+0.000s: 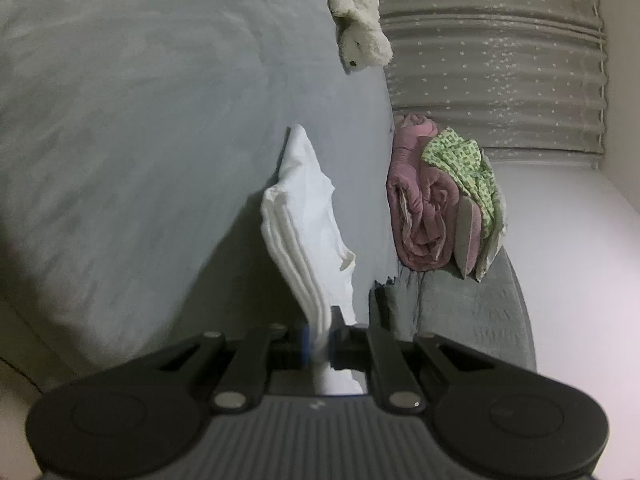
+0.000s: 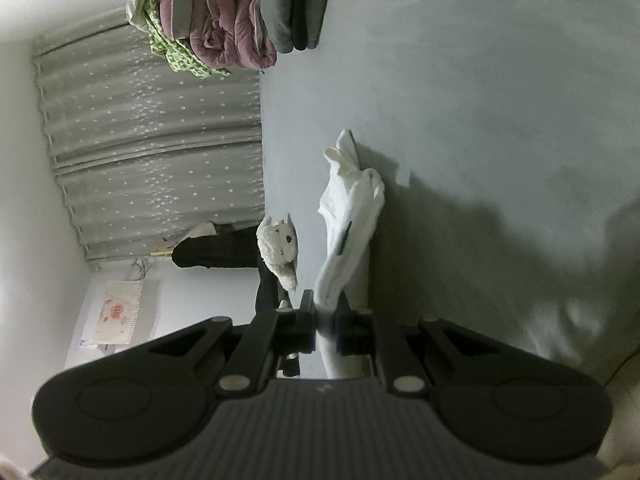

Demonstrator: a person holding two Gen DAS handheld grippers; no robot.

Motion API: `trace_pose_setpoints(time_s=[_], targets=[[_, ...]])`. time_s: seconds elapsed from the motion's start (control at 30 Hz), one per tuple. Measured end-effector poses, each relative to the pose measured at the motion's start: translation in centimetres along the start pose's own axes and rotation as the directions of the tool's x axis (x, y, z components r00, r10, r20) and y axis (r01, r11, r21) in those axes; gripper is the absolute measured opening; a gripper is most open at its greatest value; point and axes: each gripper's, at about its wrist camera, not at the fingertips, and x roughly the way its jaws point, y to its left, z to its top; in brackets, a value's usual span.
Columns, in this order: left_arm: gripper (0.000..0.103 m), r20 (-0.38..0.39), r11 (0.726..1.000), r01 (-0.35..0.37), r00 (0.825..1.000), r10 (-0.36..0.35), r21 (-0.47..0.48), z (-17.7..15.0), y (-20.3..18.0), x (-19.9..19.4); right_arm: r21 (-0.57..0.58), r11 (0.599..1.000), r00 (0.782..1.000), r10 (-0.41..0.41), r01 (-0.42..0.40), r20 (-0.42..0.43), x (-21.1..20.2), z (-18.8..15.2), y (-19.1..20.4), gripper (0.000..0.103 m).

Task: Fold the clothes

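Left wrist view: the grey bed sheet [image 1: 140, 140] fills the left side, and in the middle my left gripper [image 1: 318, 346] is clamped on a white garment [image 1: 304, 216]. The cloth runs away from the jaws in a folded band with several stacked layers showing along its left edge, lifted off the sheet and casting a shadow there. Beyond it, at the top, a cream plush toy [image 1: 358, 24] lies on the bed. To the right of the garment sits a pile of bedding: a rolled pink quilt [image 1: 420, 208], a green patterned cloth [image 1: 464, 168] beside it, and a grey blanket [image 1: 472, 312] near the gripper. A starred curtain [image 1: 492, 64] hangs behind them.

Right wrist view: the same curtain [image 2: 152, 148] is at the left, with the pink quilt [image 2: 228, 28] and green cloth [image 2: 172, 52] in the upper corner. The plush toy [image 2: 280, 244] lies just left of my right gripper [image 2: 326, 320], which is pinched shut on another part of the white garment [image 2: 352, 208]. The cloth rises ahead of the jaws, bunched at its far end. The bed sheet [image 2: 500, 100] spreads out to the right.
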Motion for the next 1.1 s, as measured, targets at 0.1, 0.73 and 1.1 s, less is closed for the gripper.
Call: trace_pose_setpoints(time_s=[0.1,0.73,1.1], targets=[[0.009,-0.003,0.999,0.008,1.000,-0.008,-0.041,0.0,0.4,-0.2,-0.002,1.000,1.000,0.006,-0.006,0.001,0.4,0.3,0.6,0.011],[0.009,0.056,0.986,0.061,0.997,-0.053,-0.153,6.1,-3.9,6.5,-0.004,0.999,0.999,0.033,-0.033,0.008,8.5,5.3,3.4,0.012],[0.010,0.046,0.990,-0.030,0.998,0.037,-0.138,11.0,-3.4,12.6,0.023,1.000,1.000,-0.016,0.016,0.004,13.8,8.7,2.1,0.013]])
